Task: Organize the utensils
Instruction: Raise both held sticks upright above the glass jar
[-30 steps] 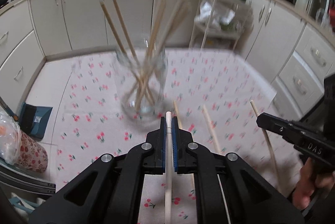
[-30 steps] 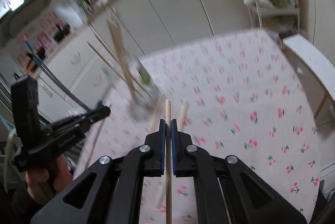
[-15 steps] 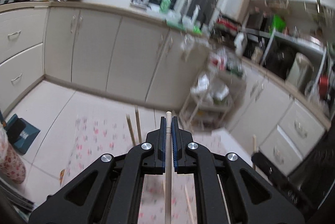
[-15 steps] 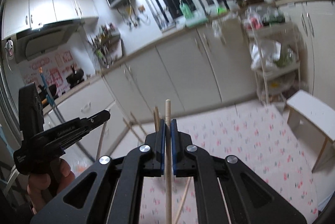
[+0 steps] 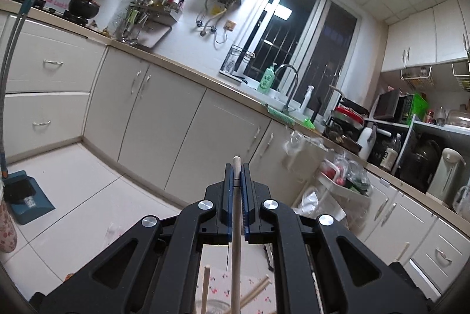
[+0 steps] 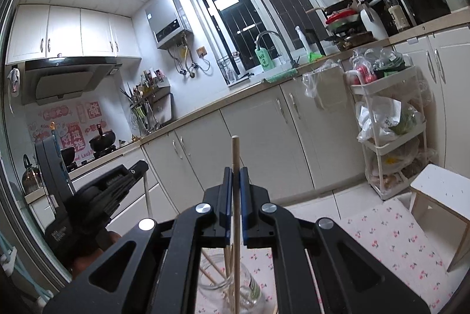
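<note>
You have tipped both grippers up from the cherry-print cloth point(image 6: 390, 237), standing each chopstick vertical. Left gripper point(image 5: 236, 190) jaws clamp one chopstick point(image 5: 236, 226); right gripper point(image 6: 234, 193) jaws clamp another point(image 6: 235, 155), directly above the glass jar point(image 6: 235, 284), ready to drop.

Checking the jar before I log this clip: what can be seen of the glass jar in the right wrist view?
The glass jar is clear, with a round open mouth and a greenish label on its side. It stands upright on the cherry-print cloth, at the bottom of the view below the right gripper. Several pale wooden chopsticks lean inside it. The gripper's own chopstick runs down into its mouth; its base is cut off.
</note>
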Demonstrator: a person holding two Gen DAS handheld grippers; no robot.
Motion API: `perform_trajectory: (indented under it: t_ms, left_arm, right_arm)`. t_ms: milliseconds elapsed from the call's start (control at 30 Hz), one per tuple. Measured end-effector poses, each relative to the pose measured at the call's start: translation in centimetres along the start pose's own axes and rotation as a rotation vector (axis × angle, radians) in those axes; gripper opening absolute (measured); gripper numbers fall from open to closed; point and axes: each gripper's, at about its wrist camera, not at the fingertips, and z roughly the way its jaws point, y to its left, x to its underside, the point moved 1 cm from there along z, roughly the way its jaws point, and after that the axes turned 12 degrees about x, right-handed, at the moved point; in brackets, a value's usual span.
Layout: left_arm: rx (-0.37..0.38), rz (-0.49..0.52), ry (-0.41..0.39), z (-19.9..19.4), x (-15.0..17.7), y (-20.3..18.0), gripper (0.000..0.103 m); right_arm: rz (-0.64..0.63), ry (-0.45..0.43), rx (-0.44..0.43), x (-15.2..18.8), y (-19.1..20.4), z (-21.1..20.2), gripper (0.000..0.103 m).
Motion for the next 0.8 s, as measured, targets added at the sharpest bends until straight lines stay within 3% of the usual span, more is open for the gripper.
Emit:
perform_trajectory:
  t_ms: [300, 800]
  left_arm:
    - [-0.045, -0.028, -0.039, 1.4, 1.4, 2.3, 0.005]
    - [-0.048, -0.061, -0.070, 0.7, 3.2, 4.2, 0.005]
  right_arm:
    - [-0.021, -0.036, -0.030, -0.2, 1.0, 0.1, 0.006]
    - [0.001, -0.016, -0.065, -0.3, 1.3, 0.6, 0.006]
